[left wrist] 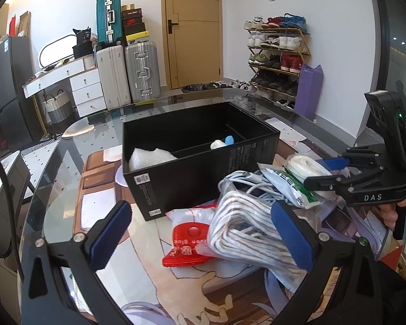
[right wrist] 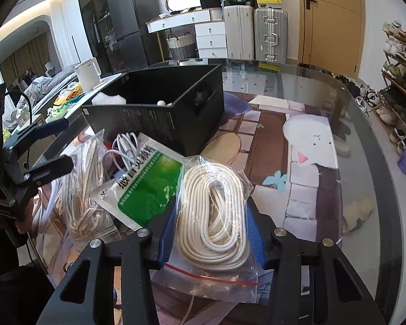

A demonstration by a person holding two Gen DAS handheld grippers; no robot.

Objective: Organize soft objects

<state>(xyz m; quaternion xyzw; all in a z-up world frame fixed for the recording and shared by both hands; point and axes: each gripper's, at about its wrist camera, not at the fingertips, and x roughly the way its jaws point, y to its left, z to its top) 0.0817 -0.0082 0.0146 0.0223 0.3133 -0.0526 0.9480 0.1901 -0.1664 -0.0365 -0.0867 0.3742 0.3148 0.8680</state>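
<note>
Now, step: carrying a bagged item to the box.
Right gripper (right wrist: 208, 233): jaws clamped on bagged white rope (right wrist: 213, 214), lower centre.
Left gripper (left wrist: 200, 233): jaws spread, empty.
Next: lift into black box (right wrist: 159, 113), upper left.

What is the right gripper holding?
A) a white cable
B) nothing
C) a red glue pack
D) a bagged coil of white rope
D: in the right wrist view the right gripper has its blue pads pressed on both sides of the bagged rope.
</note>
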